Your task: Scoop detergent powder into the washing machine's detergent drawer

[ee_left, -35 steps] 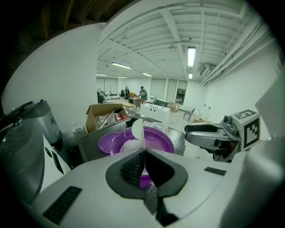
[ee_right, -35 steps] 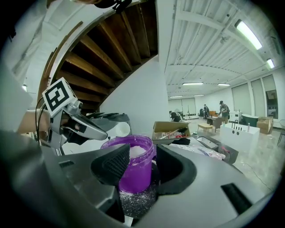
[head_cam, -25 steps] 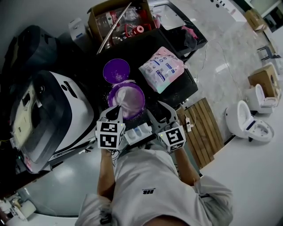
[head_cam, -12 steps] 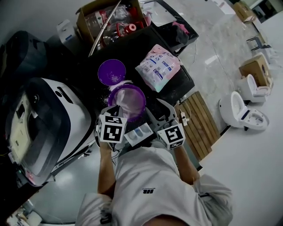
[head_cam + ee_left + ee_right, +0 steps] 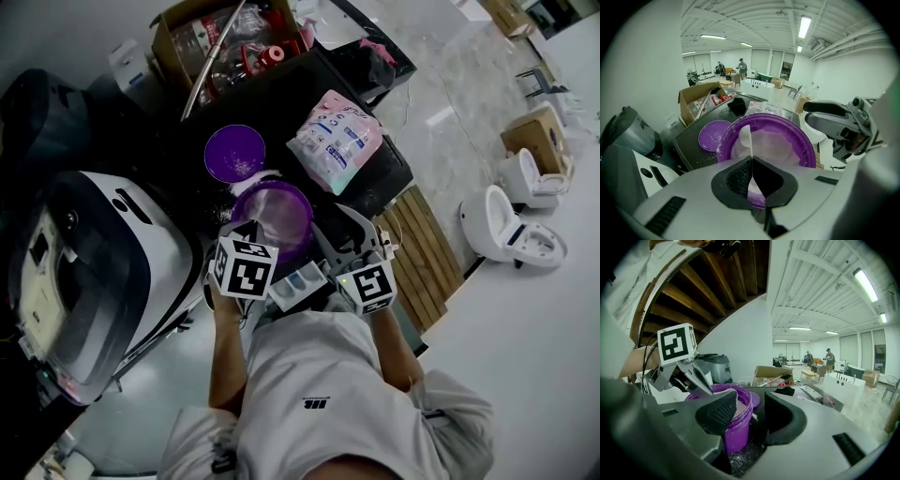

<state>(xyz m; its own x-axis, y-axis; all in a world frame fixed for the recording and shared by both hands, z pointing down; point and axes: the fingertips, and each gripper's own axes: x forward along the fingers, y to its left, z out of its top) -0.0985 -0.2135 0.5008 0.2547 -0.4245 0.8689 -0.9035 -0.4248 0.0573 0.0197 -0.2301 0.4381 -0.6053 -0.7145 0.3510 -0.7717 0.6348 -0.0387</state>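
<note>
You're at the scooping step, as I judge it. Nearest you, the detergent drawer (image 5: 298, 283) sits between the two grippers. Your left gripper (image 5: 751, 164) has its jaws pressed together on a thin white scoop (image 5: 746, 140), which stands edge-on over the powder in the purple tub (image 5: 300, 230). Your right gripper (image 5: 750, 417) is partly open and clamps nothing, one pad just beside the tub wall. Next you'll likely need to dip, lift level, then bring the load back to the drawer. Beyond the tub lie its lid (image 5: 234, 150) and the detergent bag (image 5: 339, 141)
</note>
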